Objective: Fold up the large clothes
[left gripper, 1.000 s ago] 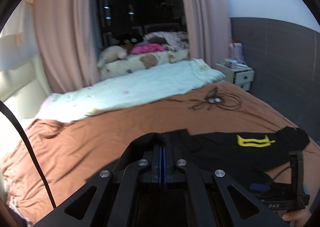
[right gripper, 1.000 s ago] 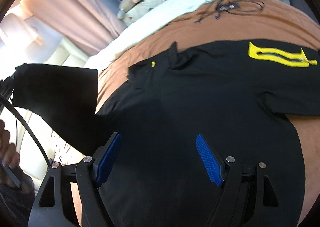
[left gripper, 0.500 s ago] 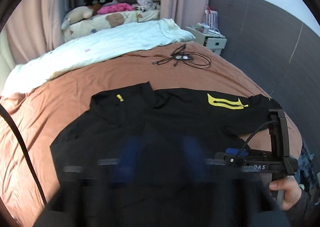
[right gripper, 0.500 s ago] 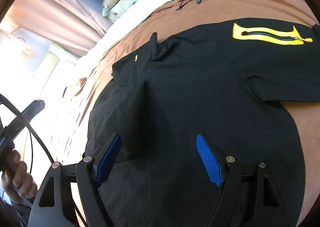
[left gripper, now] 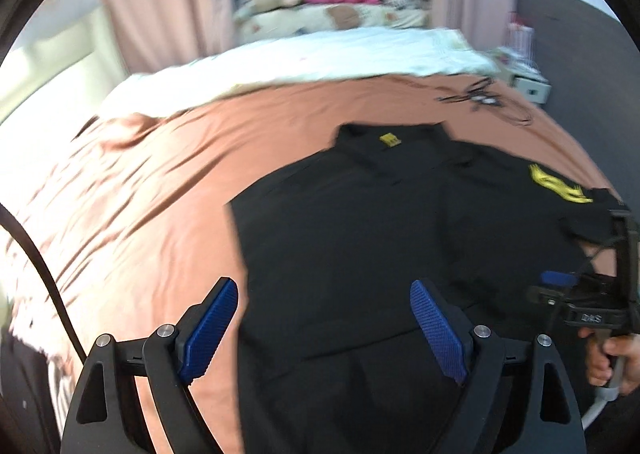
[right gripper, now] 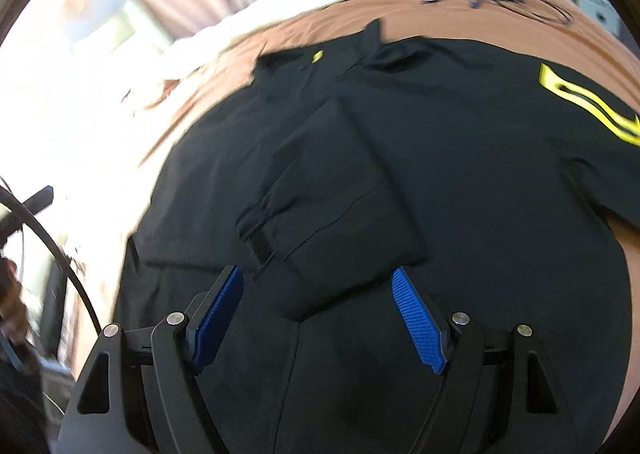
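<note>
Jacket (right gripper: pixel 460 158), black with yellow markings, lies spread flat on the brown bed sheet (left gripper: pixel 132 206), collar toward the far white duvet (left gripper: pixel 320 54). One sleeve (right gripper: pixel 320 190) is folded across the body, its cuff ending just ahead of my right hand-held gripper (right gripper: pixel 318 318). Both tools empty: my left hand-held gripper (left gripper: pixel 324 330) hovers over the jacket's near left part with jaws spread wide, and the right one is likewise agape above the cuff. Other sleeve, the one with the yellow stripe (right gripper: pixel 592 106), looks unfolded, so I judge the fold about a third done. Next: pinch that sleeve near the cuff, through one layer only, carry it low across the chest, and lay it parallel to the first. Keep the body panel from dragging. Cables (left gripper: pixel 484 98) lie well apart.
</note>
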{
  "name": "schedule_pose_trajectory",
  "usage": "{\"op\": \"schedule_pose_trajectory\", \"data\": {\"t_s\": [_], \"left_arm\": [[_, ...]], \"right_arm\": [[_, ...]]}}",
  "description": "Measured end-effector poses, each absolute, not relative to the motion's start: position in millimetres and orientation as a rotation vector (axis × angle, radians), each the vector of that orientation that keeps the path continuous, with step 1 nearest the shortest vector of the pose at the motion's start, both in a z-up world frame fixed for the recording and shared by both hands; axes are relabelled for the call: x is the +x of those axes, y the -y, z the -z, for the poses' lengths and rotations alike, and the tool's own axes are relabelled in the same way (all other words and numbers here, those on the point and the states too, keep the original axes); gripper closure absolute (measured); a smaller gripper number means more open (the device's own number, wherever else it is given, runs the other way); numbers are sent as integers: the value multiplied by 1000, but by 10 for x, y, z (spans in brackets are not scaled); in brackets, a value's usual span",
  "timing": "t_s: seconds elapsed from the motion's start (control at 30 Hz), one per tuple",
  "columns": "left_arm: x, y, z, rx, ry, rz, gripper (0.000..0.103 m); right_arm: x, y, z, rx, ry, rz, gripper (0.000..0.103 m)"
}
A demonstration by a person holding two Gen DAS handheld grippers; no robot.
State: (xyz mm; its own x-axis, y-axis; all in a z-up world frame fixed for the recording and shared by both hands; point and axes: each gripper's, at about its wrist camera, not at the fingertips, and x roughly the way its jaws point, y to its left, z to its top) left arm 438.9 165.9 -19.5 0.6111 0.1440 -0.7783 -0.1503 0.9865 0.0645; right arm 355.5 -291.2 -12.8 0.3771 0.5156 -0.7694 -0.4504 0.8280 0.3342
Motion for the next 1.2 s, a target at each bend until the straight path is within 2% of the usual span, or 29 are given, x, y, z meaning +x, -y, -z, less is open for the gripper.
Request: {"op": "schedule_pose_trajectory", "data": {"t_s": [0.33,0.43,0.47,0.5,0.53,0.57,0.6,0.7,0.97,1.1,1.2], "left_arm": [[4151,-2274,898,-83,-1020,-266,41],[4157,-2354,1116,-107,-1055,-276,45],[4158,-2370,1181,-108,-1066,-278,45],[4154,-2383,1223,-108,-1073,-280,47],[4162,-2391,1284,-110,-1084,-283,50],[4174,-2396,1346,-114,-1096,-284,52],[4185,-2402,1381,-116,-1103,-285,54],[4222,-2410,1465,-116,-1113,-290,58],[4413,-2414,1554,-81,-1126,-332,73],[4465,-2443,1572,-71,-1126,-355,82],[4505,-2471,1586,-86,-1128,-368,83]], "right_arm": [[3632,2442,431,-148,-1009,-566,27],[3644,2355,498,-209,-983,-545,27],[3632,2325,515,-232,-973,-533,32],[3626,2291,517,-249,-959,-517,42],[3625,2278,518,-247,-954,-512,46],[3648,2285,516,-238,-957,-505,55],[3670,2320,500,-222,-957,-506,62],[3664,2418,366,-163,-934,-522,66],[3768,3211,46,128,-905,-508,67],[3881,3726,146,317,-952,-449,68],[4029,3956,360,464,-1036,-453,67]]}}
